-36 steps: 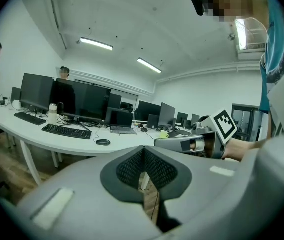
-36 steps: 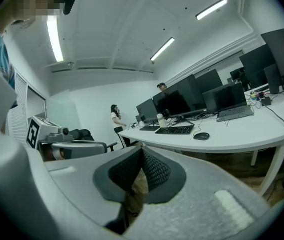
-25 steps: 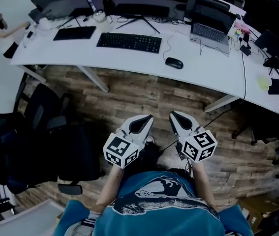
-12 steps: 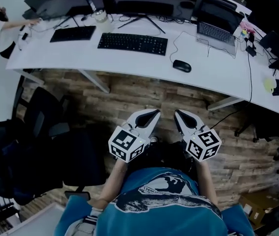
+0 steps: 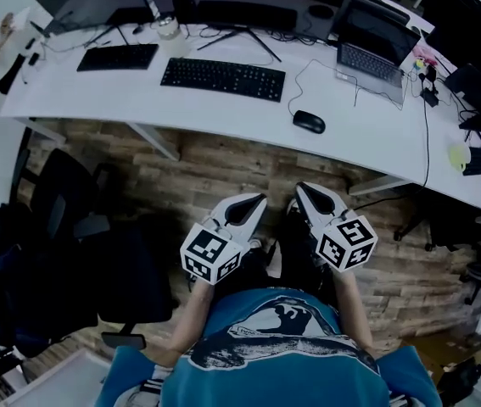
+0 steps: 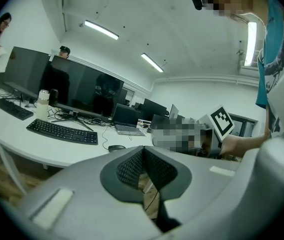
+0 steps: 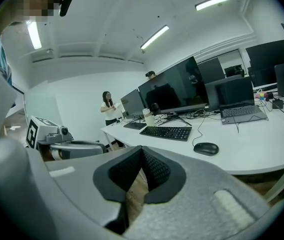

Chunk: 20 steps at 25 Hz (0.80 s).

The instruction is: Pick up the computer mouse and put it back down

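Mouse (image 5: 309,122) sits near the desk's (image 5: 138,96) front edge, well away. Left claw (image 5: 255,202) and right claw (image 5: 301,189) are closed, empty; one should open before reaching.

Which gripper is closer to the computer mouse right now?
Right. The right gripper points almost straight at the mouse from short of the desk; the left gripper sits beside it, farther left.

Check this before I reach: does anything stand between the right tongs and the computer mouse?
Nothing visible does. The right tongs, shut and empty, hang over wood floor; the mouse lies near the desk's front edge, bare desktop before it.
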Tool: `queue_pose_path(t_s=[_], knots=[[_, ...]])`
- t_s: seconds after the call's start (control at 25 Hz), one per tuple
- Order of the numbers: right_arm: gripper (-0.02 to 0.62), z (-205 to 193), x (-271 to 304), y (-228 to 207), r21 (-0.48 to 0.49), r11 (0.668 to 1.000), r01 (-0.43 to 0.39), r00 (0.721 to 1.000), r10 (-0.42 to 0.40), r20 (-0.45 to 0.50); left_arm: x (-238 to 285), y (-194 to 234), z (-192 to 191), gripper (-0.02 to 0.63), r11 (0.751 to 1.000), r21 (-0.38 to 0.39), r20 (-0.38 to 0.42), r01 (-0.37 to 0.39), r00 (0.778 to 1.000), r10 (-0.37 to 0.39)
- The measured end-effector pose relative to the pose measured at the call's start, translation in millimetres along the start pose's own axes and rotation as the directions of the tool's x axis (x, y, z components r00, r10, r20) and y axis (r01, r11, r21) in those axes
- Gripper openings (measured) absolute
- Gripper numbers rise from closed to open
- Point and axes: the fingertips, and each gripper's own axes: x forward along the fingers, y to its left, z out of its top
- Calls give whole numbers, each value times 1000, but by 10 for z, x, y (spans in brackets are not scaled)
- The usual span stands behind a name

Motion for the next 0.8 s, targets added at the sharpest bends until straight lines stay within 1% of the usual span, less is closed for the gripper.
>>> queue_pose_path(t_s=[0.24, 0.56, 0.8], knots=[[2, 92, 148, -369, -20, 1000, -12, 1000, 12, -8, 237, 207, 73, 15, 998, -14, 21, -59, 998, 59], [3, 274, 469, -1096, -54, 998, -30, 998, 26, -59, 770, 398, 359, 15, 993, -20, 30, -120, 992, 121], [3, 178, 809, -1719, -101, 994, -43, 991, 30, -127, 1130, 488, 492, 15, 988, -20, 21, -152, 988, 152]])
